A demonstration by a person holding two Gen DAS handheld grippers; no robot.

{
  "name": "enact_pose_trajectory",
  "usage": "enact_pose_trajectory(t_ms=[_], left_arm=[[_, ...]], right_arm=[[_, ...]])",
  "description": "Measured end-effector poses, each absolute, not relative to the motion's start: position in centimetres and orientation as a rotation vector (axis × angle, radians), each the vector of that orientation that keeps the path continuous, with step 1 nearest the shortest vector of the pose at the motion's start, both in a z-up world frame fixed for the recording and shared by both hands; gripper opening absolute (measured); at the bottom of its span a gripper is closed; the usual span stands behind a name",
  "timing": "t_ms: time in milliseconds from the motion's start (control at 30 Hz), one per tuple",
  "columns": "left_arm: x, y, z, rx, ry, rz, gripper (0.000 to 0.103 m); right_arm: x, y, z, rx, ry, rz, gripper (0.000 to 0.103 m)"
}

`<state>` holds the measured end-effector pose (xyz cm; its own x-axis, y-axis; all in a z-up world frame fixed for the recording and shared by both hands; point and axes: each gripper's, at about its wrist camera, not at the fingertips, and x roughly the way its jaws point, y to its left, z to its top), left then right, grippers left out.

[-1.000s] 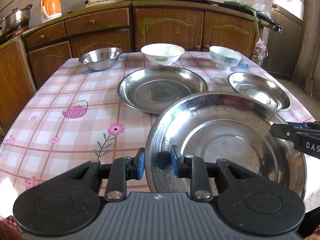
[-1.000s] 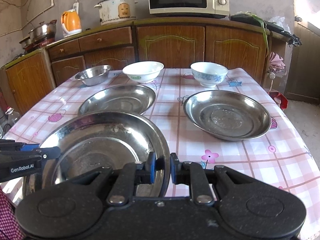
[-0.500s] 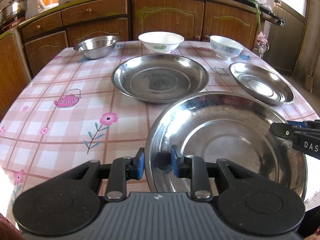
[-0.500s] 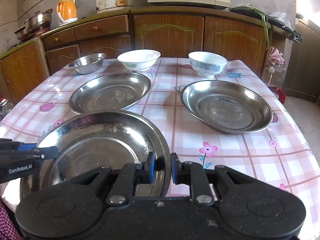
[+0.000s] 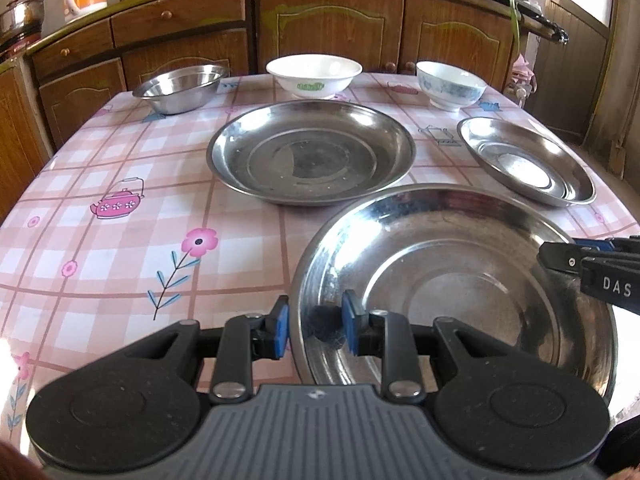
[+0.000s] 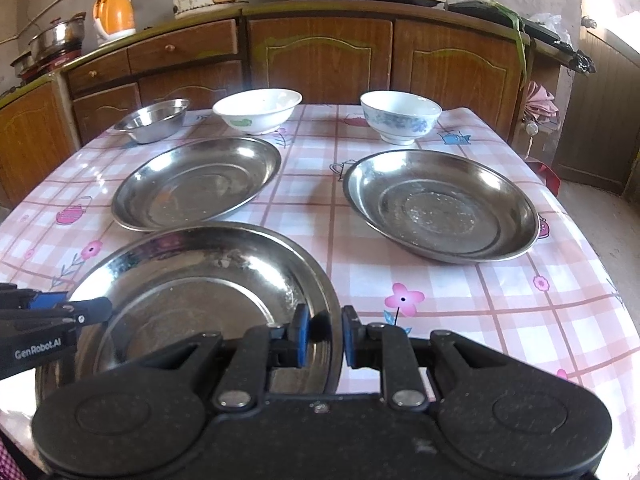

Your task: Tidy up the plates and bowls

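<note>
Three steel plates and three bowls sat on my counter point(image 5: 120, 160): a steel bowl point(image 5: 178, 88), a white bowl point(image 5: 314, 76) with a green mark and a blue-patterned bowl point(image 5: 450, 84) in the far row, a large plate point(image 5: 310, 152) in the middle and a smaller plate point(image 5: 524, 160) to its right. Nearest me was the third plate point(image 5: 448, 280). My left tongs point(image 5: 314, 328) were narrowly parted, clenched on its left rim; my right tongs point(image 6: 324, 336) pinched its right rim.
</note>
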<state>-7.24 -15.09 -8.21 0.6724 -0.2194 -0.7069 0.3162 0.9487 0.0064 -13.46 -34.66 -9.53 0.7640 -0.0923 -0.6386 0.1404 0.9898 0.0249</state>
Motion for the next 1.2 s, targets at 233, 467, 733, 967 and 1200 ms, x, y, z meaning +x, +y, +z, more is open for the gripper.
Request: enact_pose_trajectory(t_ms=[233,467,733,967,1200], left_arm=[[-6.7,-15.2,-8.5,0.133,0.782,-0.303,0.028],[-6.4,-15.5,-8.8,0.133,0.788,-0.304,0.028],[-6.5,-15.7,-8.8,0.139,0.782,-0.306,0.028],[-6.5,-15.6,-8.9,0.144,0.782,-0.31,0.032],[-6.5,-14.8,-8.6,0.126,0.798,-0.288,0.041]], right_arm=[[-12.9,-34.8,-9.8,0.075,0.696,-0.134,0.024],[-12.3,-34.9,-10.2,0.076,0.705,-0.147,0.024],[-12.0,-35.0,-10.4,0.077,0.712,-0.153,0.025],[-11.9,-35.3,-10.7,0.067,0.725,-0.183,0.036],[-12.8,-36.2,-9.9,0.101,0.674,-0.208,0.04]])
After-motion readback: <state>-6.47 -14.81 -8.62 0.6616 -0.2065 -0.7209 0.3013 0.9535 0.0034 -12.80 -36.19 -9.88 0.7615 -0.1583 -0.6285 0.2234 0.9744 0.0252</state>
